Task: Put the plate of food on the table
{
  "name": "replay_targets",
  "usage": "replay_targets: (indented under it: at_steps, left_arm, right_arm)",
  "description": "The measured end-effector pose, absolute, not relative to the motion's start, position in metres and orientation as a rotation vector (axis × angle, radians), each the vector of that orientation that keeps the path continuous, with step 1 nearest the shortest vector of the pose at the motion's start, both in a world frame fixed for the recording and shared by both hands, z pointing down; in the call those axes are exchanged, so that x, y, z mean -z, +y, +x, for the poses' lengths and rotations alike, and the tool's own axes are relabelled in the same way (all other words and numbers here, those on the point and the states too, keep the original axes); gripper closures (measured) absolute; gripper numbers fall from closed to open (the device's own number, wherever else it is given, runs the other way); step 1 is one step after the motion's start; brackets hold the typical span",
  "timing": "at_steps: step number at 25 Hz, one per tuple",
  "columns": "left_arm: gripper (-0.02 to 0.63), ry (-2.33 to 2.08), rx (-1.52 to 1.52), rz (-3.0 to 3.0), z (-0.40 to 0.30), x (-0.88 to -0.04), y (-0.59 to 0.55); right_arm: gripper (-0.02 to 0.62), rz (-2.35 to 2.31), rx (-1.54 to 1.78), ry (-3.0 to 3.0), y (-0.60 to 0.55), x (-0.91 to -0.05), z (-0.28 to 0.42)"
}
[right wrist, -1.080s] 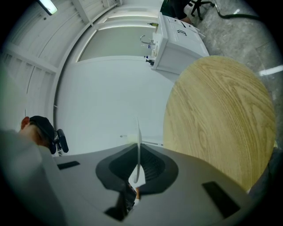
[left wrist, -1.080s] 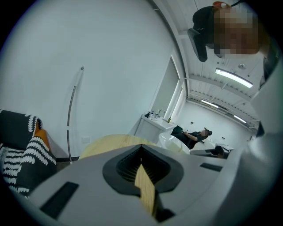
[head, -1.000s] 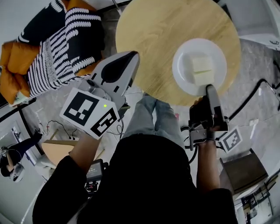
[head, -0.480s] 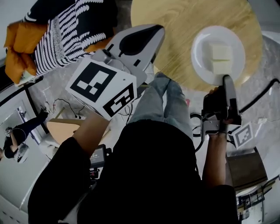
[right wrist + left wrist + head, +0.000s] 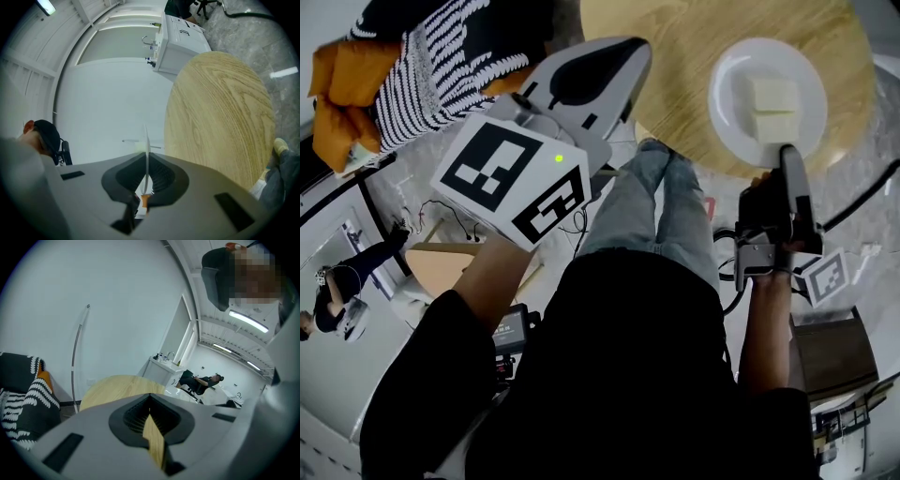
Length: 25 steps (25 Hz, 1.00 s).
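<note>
The plate [image 5: 731, 112] lies straight ahead of the right gripper [image 5: 788, 155], which pinches its near rim with closed jaws; in the right gripper view the plate [image 5: 146, 150] shows edge-on as a thin white line between the pads. From the head view the plate sits over the near right part of the round wooden table [image 5: 675, 56], the pale block of food [image 5: 772, 98] about centred on it, though whether its base already touches the wood cannot be told. The plate is round, so what counts is keeping it flat. The right forearm reaches forward, gripper close to level. The left gripper [image 5: 630, 58] is held up beside the table's left edge, jaws together on nothing, well apart from the plate
</note>
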State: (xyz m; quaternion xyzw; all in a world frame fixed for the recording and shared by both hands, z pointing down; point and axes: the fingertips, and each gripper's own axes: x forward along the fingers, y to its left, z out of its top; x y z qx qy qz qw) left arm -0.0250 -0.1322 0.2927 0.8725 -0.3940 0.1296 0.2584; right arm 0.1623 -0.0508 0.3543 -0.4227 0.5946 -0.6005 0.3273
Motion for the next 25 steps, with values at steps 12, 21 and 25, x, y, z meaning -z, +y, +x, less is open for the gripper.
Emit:
replay_targets:
  at_steps: [12, 21, 25]
  left_arm:
    - [0.598, -1.042, -0.357, 2.341, -0.023, -0.302, -0.147]
    - [0.599, -1.042, -0.405, 2.312, -0.029, -0.33, -0.162]
    - [0.598, -1.056, -0.441, 2.31, -0.034, -0.331, -0.165]
  right_arm:
    - [0.577, -1.129, 1.62, 1.565, -0.067, -0.366, 0.153]
    - [0.577, -1.126, 1.663, 1.572, -0.087, -0.398, 0.146]
    - [0.577, -1.135, 1.664, 1.568, -0.089, -0.399, 0.146]
